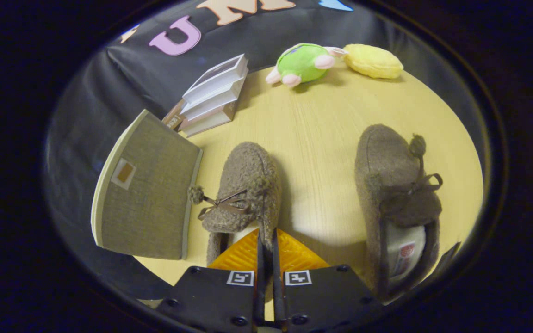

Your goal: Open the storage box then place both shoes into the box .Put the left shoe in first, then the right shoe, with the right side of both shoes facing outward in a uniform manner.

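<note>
While gripper (266, 240) fingers pinch left shoe (245, 194) collar, right shoe (396, 199) apart

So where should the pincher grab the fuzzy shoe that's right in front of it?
Probably the thin collar at the heel opening of the near shoe, one finger inside and one outside, coming from the heel end, since the fluffy toe looks too wide. The gripper sits there with its fingers nearly together on that edge. I can't tell whether they pinch it.

No legible text; insole label (404, 257) in right shoe (396, 203) too small to read.
</note>
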{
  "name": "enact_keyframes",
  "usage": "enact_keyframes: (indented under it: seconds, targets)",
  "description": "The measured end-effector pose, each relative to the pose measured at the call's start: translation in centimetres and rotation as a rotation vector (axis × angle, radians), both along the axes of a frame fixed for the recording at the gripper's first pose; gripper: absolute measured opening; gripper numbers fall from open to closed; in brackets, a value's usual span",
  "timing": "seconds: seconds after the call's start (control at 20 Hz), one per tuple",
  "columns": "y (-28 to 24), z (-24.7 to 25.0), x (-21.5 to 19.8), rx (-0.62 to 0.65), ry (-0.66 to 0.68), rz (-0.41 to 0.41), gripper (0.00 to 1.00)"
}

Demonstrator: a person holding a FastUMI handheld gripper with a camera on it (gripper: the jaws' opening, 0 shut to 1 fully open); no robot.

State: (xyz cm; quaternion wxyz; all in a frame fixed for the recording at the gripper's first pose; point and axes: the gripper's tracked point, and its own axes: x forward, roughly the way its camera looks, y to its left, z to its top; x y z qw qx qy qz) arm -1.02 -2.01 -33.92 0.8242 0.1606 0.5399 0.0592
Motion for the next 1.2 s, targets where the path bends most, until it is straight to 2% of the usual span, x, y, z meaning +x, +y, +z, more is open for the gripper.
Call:
enact_keyframes:
  seconds: [0.15,0.3,0.6,0.9,1.2]
  targets:
    - [0.3,-0.6,-0.8,0.004,0.044,-0.031,0.03]
    - [0.7,0.5,-0.5,0.064,0.073,-0.114,0.03]
    - [2.1,5.4,0.8,0.171,0.052,-0.211,0.04]
    - [5.4,10.8,2.2,0.195,-0.011,-0.202,0.03]
    - [10.0,16.5,4.8,0.229,-0.108,-0.136,0.03]
